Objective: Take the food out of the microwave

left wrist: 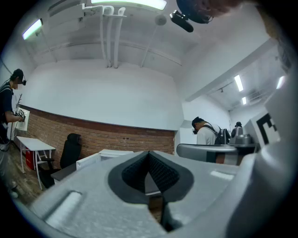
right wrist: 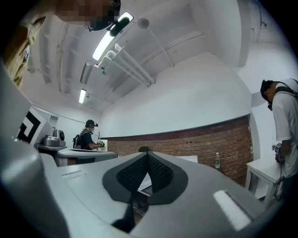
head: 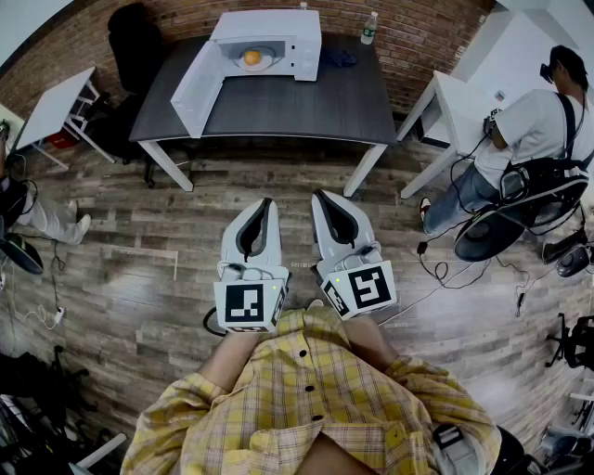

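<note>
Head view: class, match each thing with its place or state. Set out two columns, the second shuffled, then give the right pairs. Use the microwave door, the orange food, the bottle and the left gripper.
Column 1
1. microwave door
2. orange food
3. bottle
4. left gripper

Column 2
A. stands on the table, right of the microwave
B. shut, nothing between its jaws
C. swung open
D. inside the microwave

Pairs: 1-C, 2-D, 3-A, 4-B

Pretty bright, even light from the ceiling tubes (right wrist: 109, 39), slight glare there. Heavy fisheye warp, dark corners.
</note>
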`<state>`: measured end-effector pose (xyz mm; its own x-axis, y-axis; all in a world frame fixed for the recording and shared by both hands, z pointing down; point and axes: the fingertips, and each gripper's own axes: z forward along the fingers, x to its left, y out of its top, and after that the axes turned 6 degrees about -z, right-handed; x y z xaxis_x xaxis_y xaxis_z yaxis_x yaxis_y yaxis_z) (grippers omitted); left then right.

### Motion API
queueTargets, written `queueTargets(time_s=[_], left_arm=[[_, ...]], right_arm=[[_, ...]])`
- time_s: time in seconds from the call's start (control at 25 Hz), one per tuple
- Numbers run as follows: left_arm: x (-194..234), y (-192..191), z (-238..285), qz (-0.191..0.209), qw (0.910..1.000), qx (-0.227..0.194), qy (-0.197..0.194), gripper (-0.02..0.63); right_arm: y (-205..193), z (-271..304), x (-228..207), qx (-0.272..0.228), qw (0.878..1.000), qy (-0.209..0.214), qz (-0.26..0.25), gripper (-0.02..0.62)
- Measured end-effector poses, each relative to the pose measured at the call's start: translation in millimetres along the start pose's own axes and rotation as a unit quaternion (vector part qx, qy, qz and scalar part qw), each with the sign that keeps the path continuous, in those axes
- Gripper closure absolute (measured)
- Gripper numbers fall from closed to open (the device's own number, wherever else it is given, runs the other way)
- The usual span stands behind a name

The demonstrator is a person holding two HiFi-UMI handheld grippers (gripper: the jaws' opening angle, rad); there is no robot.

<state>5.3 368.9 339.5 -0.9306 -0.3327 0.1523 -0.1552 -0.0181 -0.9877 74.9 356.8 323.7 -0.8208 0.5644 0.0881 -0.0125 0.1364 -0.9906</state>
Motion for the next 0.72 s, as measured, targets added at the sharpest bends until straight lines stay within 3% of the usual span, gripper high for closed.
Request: queueTargets(time_s=[0.52,0.72], left_arm=[[-39,-9,28,-0.004,0.9993,-0.014,0.036,0.607],[-60,-7,33,0.015,0.9984,-0.017,0.051,0.607]], right_arm=[[2,-15,-49,-0.015,0.999,0.028,0.003,0.594],[3,-24,-64,-0.03,0.999,0.044,0.006,0.594]])
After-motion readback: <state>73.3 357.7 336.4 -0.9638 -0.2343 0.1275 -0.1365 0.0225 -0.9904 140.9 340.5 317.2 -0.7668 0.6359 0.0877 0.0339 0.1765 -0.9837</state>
